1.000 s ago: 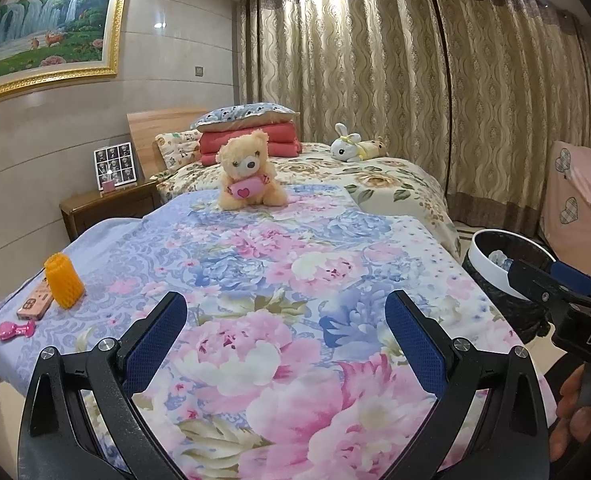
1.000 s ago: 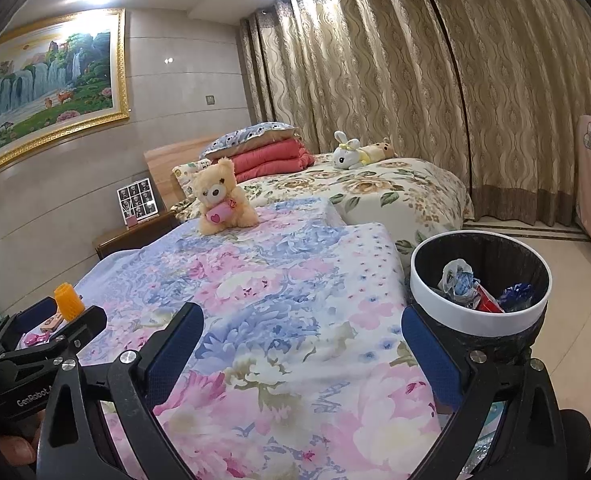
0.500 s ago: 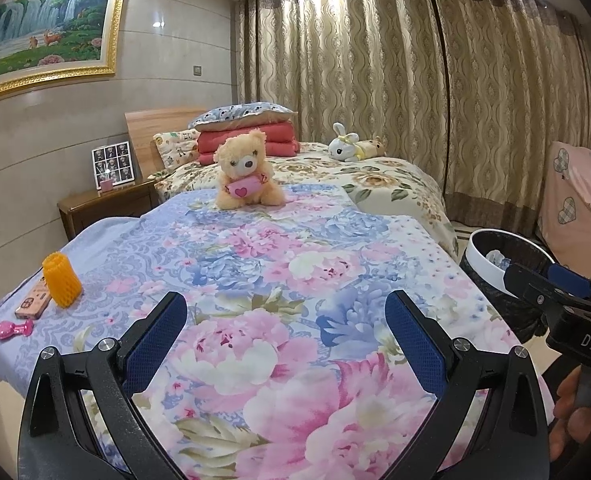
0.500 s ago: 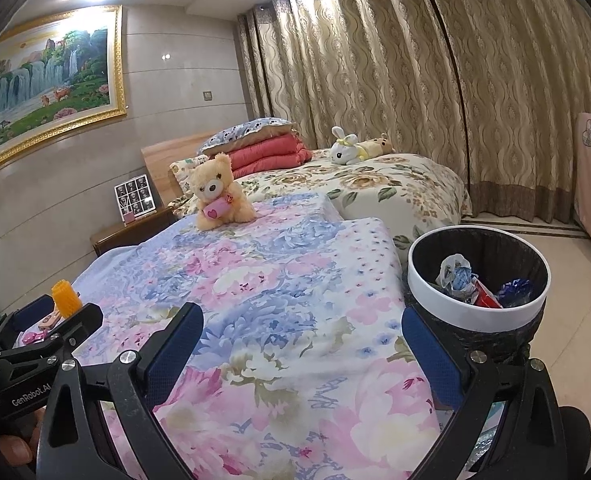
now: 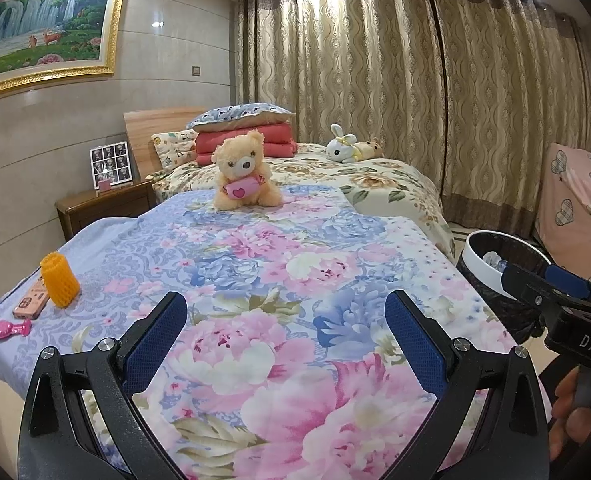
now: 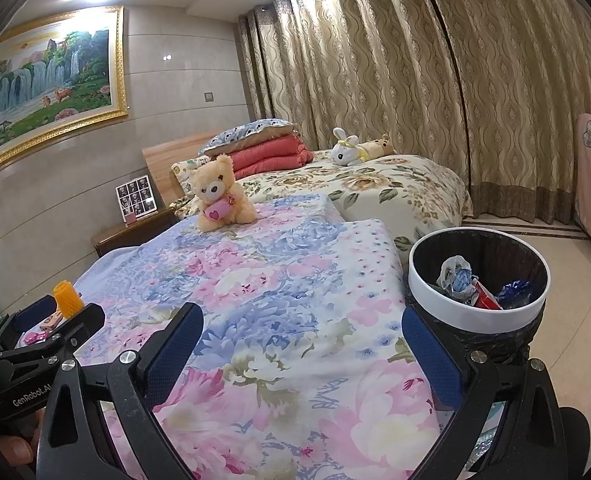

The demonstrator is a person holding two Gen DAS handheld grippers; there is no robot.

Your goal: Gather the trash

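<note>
Two claws hover low over the foot of a bed covered by a floral quilt of pink and blue blooms (image 5: 279, 264), and both stand spread wide with nothing between their blue-padded fingers: the left claw (image 5: 285, 340) and the right claw (image 6: 301, 348). The trash already gathered sits in a round bin with a white rim and a black liner (image 6: 427, 292), standing on the floor just beside the right edge of the bed. Inside it lie a crumpled white-and-blue wrapper (image 6: 457, 276), a red packet (image 6: 485, 298) and a shiny dark blue scrap (image 6: 513, 290), all pressed close together at the bottom. At the far left corner of the quilt rests an orange foam net sleeve (image 5: 59, 278), upright, touching a pink rectangular phone-like item (image 5: 31, 304); a small magenta plastic piece (image 5: 9, 329) lies near them. A tan teddy bear holding a pink heart cushion (image 5: 243, 176) sits further up the bed.

Compared with a second ago, very little differs: both claws are as widely spread as they were, the left view has drifted slightly so the teddy and bin sit marginally lower, and the bin's contents are unchanged.
</note>
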